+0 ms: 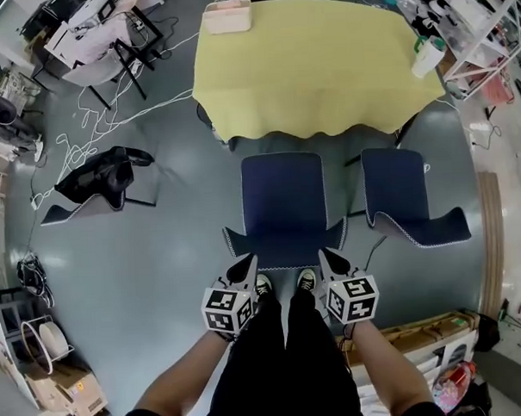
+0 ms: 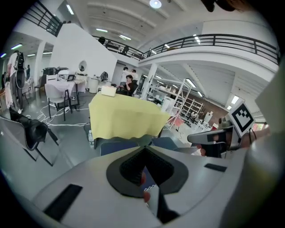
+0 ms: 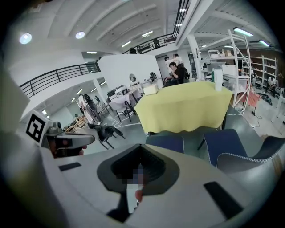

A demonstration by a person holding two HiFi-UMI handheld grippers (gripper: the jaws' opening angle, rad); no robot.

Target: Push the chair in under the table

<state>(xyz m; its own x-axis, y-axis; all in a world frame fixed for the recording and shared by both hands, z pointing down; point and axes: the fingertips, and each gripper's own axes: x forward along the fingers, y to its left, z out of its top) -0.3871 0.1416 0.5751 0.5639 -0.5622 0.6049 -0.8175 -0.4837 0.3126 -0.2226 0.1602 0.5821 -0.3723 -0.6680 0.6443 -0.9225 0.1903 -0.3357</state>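
Observation:
A dark blue chair stands pulled out from the table under a yellow cloth, its backrest nearest me. My left gripper is shut and empty, its tip by the backrest's left corner. The right gripper, also shut and empty, is by the right corner. Whether either touches the backrest cannot be told. In the left gripper view the shut jaws point toward the chair and table. The right gripper view shows the chair seat beyond its shut jaws.
A second blue chair stands close on the right. A black chair with dark items on it is at the left, with cables on the floor. On the table are a pale box and a white container. Cardboard boxes lie at my right.

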